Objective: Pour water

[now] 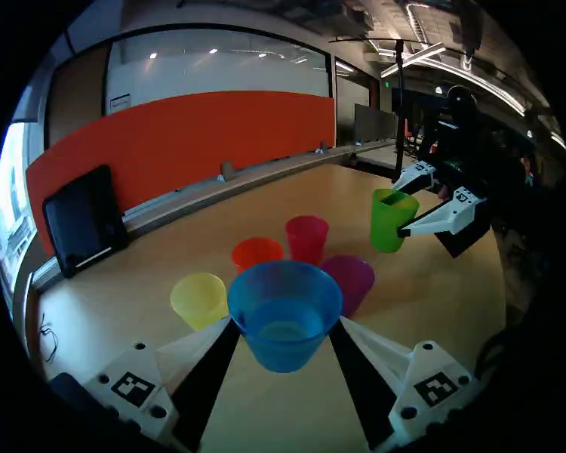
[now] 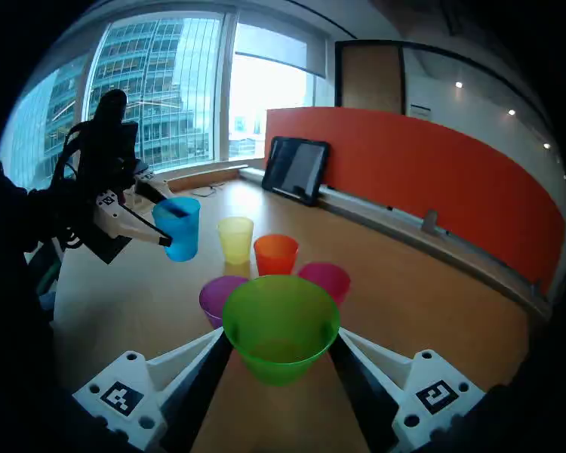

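My left gripper is shut on a blue cup that stands upright with a little water at its bottom. My right gripper is shut on a green cup, held upright above the table. In the left gripper view the green cup hangs at the right, held by the right gripper. In the right gripper view the blue cup is at the left in the left gripper. Both cups are lifted, on opposite sides of the cluster of cups.
Yellow, orange, red and purple cups stand in a cluster on the wooden table. A dark tablet leans against the orange wall panel. Windows lie beyond the table's far end.
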A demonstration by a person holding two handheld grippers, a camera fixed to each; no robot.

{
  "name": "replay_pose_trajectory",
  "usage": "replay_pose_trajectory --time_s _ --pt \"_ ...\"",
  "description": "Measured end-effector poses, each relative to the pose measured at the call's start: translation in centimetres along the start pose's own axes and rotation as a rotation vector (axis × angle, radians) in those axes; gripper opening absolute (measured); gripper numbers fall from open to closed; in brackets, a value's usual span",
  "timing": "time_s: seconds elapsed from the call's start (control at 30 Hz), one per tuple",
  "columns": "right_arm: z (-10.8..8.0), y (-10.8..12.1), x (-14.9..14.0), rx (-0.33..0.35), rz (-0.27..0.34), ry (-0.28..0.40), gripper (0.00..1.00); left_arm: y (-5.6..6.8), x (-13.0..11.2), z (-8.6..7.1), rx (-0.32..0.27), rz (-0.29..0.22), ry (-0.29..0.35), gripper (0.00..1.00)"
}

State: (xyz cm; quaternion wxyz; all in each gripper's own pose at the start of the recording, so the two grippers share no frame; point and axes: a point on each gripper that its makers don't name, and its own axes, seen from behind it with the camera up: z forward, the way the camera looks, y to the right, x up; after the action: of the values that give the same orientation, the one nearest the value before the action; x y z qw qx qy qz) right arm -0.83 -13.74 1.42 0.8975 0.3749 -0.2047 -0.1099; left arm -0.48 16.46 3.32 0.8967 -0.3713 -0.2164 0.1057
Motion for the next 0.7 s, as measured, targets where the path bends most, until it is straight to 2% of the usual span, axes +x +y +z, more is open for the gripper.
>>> replay_pose_trajectory --time_s 0.3,0.7 --pt "-0.6 -0.7 3.5 -0.009 -0.005 0.101 0.89 0.0 2.3 -1.7 0.016 0.0 0.063 0.82" --pt "-0.8 -1.9 7.4 -0.007 0.0 0.215 0.89 -0.1 3.8 -3.0 0.027 -0.007 0.123 0.82"
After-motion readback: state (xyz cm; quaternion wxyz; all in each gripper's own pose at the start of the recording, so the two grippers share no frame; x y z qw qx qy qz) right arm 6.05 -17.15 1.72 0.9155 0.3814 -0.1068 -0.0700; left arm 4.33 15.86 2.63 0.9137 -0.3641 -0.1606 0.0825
